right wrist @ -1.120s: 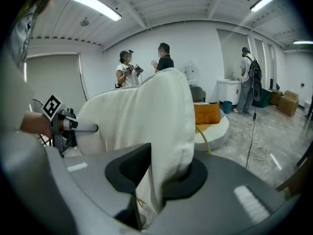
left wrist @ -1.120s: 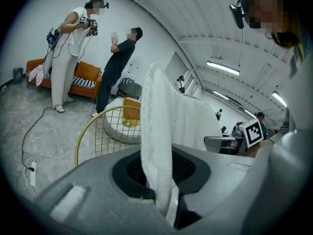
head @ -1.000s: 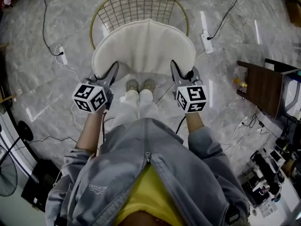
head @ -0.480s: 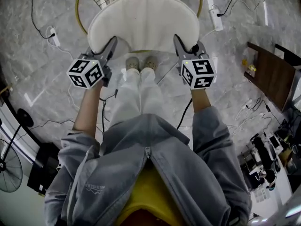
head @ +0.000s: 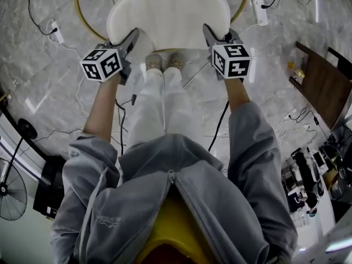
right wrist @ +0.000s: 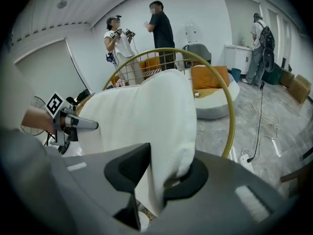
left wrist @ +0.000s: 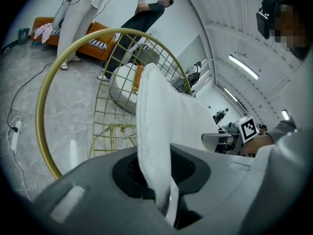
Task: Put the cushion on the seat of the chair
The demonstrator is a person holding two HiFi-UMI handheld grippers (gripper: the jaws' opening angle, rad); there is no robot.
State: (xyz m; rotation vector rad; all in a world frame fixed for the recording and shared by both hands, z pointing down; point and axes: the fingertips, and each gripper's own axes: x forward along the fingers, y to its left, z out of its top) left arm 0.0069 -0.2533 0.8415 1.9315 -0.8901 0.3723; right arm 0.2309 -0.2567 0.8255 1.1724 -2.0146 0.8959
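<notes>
Floor: a grey marble floor (head: 49,98) spreads beneath both your grippers, with cables trailing across it.
Chair: the gold wire chair (right wrist: 231,130) stands straight ahead of both grippers. Its ring rim curves round behind the cushion, out beyond the jaws.
Cushion: the white cushion (head: 170,12) stretches between your two grippers and ahead of them, over the chair, with one near corner in each gripper's jaws. Whether its underside touches the seat, you cannot tell from these views.
Side table: a dark wooden side table (head: 322,89) sits well off to the outer side of your right gripper.
Left gripper: your left gripper (head: 131,40) is clamped on the cushion's left near corner, the fabric pinched thin between the jaws.
Right gripper: your right gripper (head: 215,34) grips the right near corner. Its jaws have just been opening a little, with the bunched fabric squeezed between them.
Marker cubes: one marker cube (head: 102,63) rides behind the left jaws, the other behind the right.
Shoes: your shoes (head: 165,61) sit between the two grippers and lower, at the cushion's near edge.
Power strip: a white power strip (head: 259,11) lies on the floor just beyond the right gripper, on its outer side.
</notes>
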